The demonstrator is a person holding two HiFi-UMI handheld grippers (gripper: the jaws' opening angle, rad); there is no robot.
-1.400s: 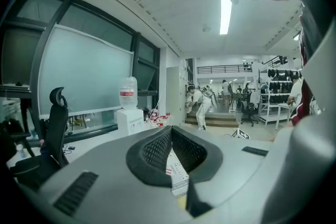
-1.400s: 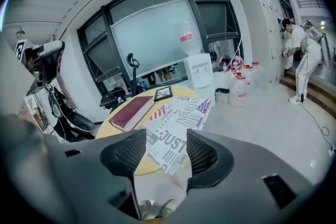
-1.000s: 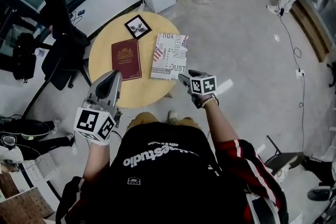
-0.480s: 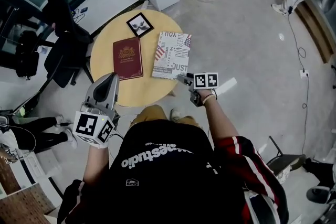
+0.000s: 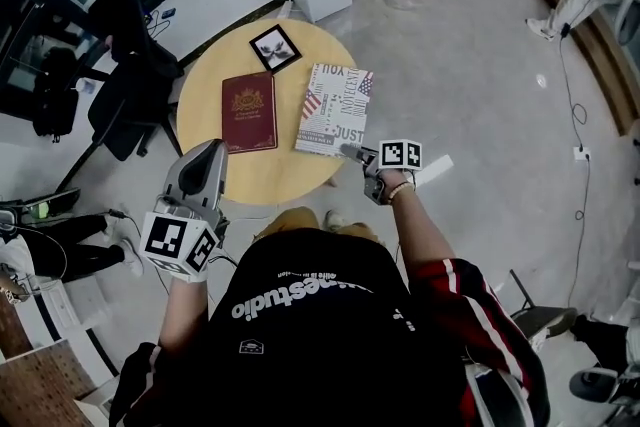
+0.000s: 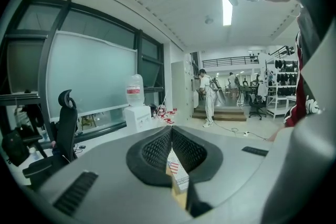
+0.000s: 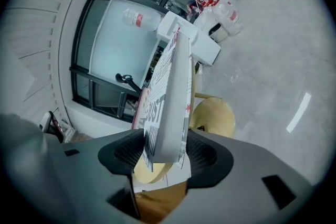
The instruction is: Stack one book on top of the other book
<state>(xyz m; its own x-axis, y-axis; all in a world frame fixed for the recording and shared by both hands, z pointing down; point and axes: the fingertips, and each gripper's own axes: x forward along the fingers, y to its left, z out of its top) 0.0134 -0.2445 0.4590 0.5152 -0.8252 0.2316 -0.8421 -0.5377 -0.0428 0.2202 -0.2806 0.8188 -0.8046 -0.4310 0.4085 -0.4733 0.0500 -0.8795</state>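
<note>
Looking steeply down from the head view, I see a round wooden table (image 5: 215, 80) in the upper middle of the frame. At lower left, my left gripper (image 5: 214, 147) hangs over the table's near edge. Its jaws are pressed together with nothing between them, and its own view shows only a sliver of tabletop through the slit. To its right, a red book (image 5: 249, 112) lies flat near the table's middle. A small black picture frame (image 5: 276, 47) sits just above it, toward the far rim. Further right, a narrow strip of bare tabletop separates the red book from the white book (image 5: 335, 110), which has printed lettering and reaches the table's right rim. At that book's lower right corner is my right gripper (image 5: 349, 153), rolled onto its side. In the right gripper view the corner stands between the jaws. They have just been closing and sit against both covers, clamped wide on the book. The two books lie side by side, not stacked.
</note>
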